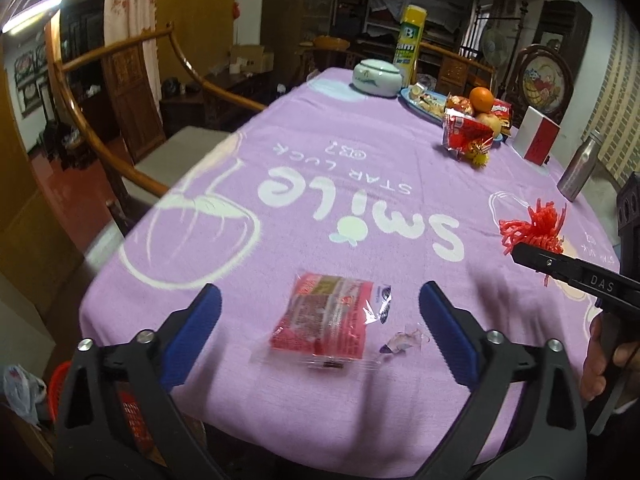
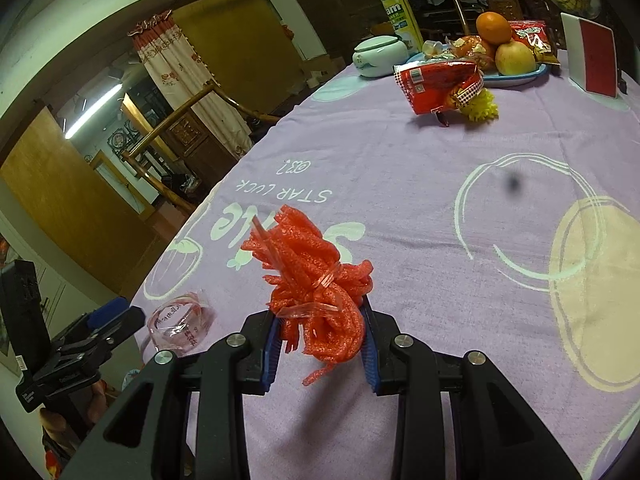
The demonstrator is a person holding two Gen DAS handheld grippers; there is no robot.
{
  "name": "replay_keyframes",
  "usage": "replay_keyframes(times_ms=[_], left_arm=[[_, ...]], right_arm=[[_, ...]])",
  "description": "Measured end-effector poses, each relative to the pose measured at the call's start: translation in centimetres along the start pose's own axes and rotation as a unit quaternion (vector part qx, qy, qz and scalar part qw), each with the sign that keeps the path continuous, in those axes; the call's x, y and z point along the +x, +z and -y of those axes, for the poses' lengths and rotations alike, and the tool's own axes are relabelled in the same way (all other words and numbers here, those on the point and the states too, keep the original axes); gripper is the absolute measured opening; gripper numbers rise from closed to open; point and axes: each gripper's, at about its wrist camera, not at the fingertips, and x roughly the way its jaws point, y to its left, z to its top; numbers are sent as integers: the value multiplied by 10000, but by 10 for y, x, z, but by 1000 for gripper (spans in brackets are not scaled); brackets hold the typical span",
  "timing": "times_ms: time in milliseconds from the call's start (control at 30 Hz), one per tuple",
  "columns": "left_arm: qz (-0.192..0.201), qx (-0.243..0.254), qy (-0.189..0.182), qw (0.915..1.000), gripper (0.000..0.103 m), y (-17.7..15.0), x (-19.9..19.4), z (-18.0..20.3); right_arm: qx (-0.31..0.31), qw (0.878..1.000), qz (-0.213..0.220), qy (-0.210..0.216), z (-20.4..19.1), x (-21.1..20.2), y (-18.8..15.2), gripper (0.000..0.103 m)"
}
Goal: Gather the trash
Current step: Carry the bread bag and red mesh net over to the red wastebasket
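Right wrist: right gripper (image 2: 322, 344) clamped on soft, light red foam netting (image 2: 316, 280); left gripper (image 1: 320, 332) open over probably crinkly snack wrapper (image 1: 324, 320) near desk (image 1: 360, 184) edge.

Both my feeds bend hard at the edges, corners gone black from the fisheye. The purple tablecloth (image 1: 320, 208) is evenly lit and reads bright, while the room behind it sits dim and brownish. I see a fluorescent tube (image 2: 94, 110) glowing left of the cloth in the right view, and it flares white at the top left corner in the left view. Soft shadows fall on the cloth under my blue pads (image 1: 448, 336). There's a dark smudge (image 2: 513, 182) floating over the cloth, out of focus. Left edge of the cloth smears with blur.
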Motion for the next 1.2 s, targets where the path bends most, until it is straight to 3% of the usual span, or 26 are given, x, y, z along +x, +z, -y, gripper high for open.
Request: replay_keyframes(times_ms=[167,467,600,633,667,700,800,1033,1200], left_arm=[[-11,170,-101,9998,96,-4,-1,-2],[-750,143,-49,9971,96,-14,49,-4],[-687,122,-5,9976,95,-12,58,-3],[-675,100,-24,9977,93,-11,58,-3],[-657,58,-65,9978,80,-10,58,-4],[-675,21,-101,9977,61,-10,58,-5],[-661,12,-45,9978,51,-10,54,-7],[-278,-258,189,9991,50,-11,17,-26],[2,-523,372,9979,50,-18,-17,-50]], right_arm=[[-24,10000,16,30,-2,1,0,33],[-127,9998,-99,78,-9,8,-2,33],[-143,9998,-148,77,-9,11,-3,33],[-144,9997,-161,73,-9,12,-3,33],[-147,9997,-171,70,-9,12,-2,33],[-150,9997,-181,71,-9,13,-2,33],[-157,9997,-195,61,-10,15,-2,33],[-303,9992,-229,121,-24,17,-4,33],[-644,9970,-310,296,-57,20,-9,33]])
